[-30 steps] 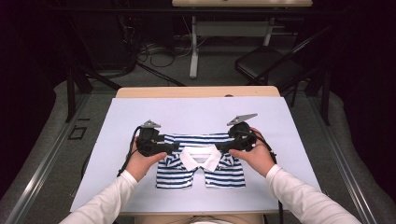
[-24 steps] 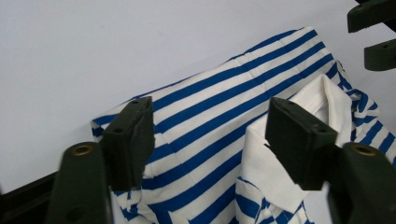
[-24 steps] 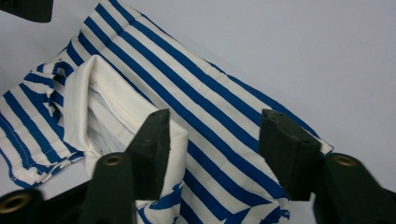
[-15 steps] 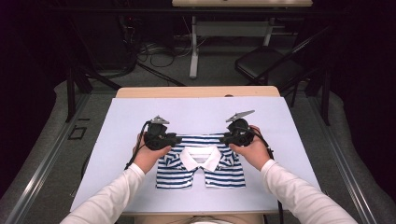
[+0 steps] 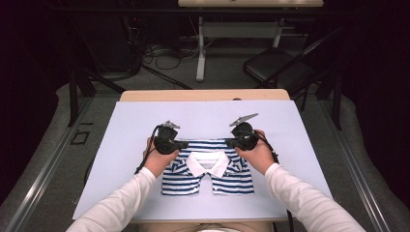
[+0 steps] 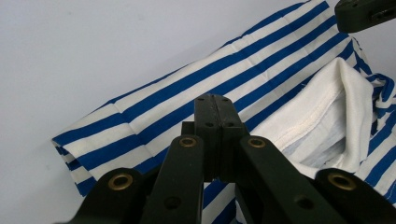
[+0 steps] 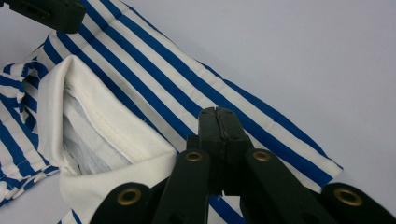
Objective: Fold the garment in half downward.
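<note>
A blue-and-white striped polo shirt [image 5: 180, 180] with a white collar [image 5: 207, 163] lies folded flat on the pale table [image 5: 145, 116], collar towards the far side. My left gripper [image 5: 185, 144] lies on its left shoulder, my right gripper [image 5: 227, 142] on its right shoulder, and the two point at each other. Both pairs of jaws have just been closing. In the left gripper view the left gripper [image 6: 215, 99] has its jaws pressed together on the striped cloth [image 6: 154, 100]. In the right gripper view the right gripper [image 7: 218, 111] stands the same way on the stripes [image 7: 168, 77]. The pinched cloth is hidden under the jaws.
The table's wooden far edge [image 5: 203, 95] lies beyond the shirt. Behind it on the floor are cables [image 5: 159, 48], another table's leg [image 5: 200, 53] and a dark chair [image 5: 275, 67]. Bare tabletop surrounds the shirt on both sides.
My left hand has slid a little to the right, onto the shirt's shoulder. The right hand has stayed where it was.
</note>
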